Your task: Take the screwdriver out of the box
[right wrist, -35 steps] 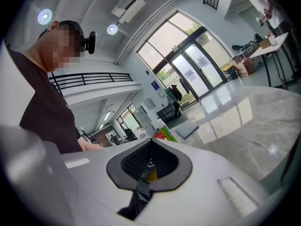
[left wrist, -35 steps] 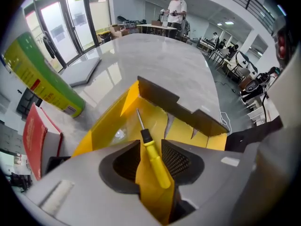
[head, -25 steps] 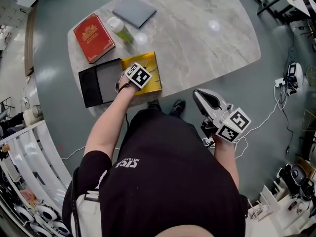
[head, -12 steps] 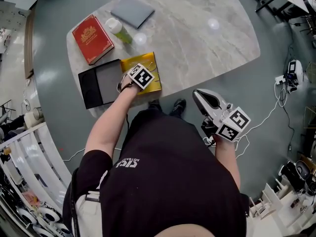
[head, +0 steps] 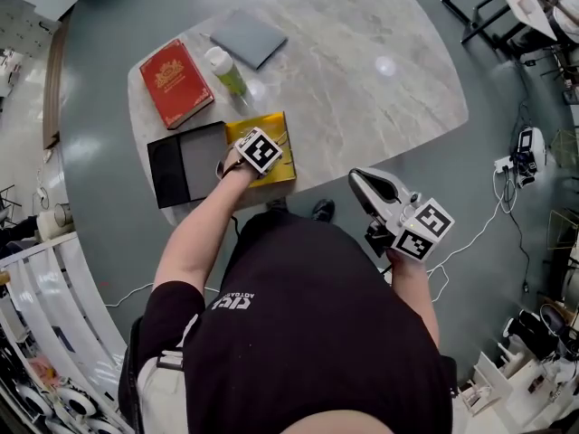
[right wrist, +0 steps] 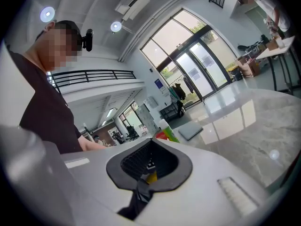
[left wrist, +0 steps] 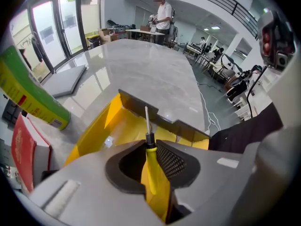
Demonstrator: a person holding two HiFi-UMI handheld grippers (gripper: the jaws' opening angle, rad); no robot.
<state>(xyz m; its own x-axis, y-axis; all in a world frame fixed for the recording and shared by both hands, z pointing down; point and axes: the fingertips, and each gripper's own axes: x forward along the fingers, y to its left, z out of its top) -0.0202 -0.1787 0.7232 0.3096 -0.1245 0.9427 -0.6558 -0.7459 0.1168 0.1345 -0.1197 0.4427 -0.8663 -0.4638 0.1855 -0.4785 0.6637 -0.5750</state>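
Observation:
An open yellow box (head: 282,165) lies near the table's front edge, and its yellow inside (left wrist: 120,126) fills the left gripper view. My left gripper (left wrist: 149,142) points steeply down into the box. Its jaws are closing, with the yellow-handled screwdriver (left wrist: 153,173) between them and both pads against the handle. The thin metal shaft (left wrist: 147,119) sticks out past the fingertips toward the box's far wall. In the head view the marker cube (head: 259,150) hides the jaws. My right gripper (head: 365,183) hangs off the table by the person's right side, shut and empty.
A black and grey lid (head: 185,161) lies to the left of the box. Behind it are a red book (head: 176,81), a green and yellow bottle (head: 226,70) and a grey pad (head: 248,37). The marble table (head: 380,70) extends to the right.
The left gripper stays over the yellow box and the right gripper keeps its place beside the body. Only the head camera's framing has shifted a little.

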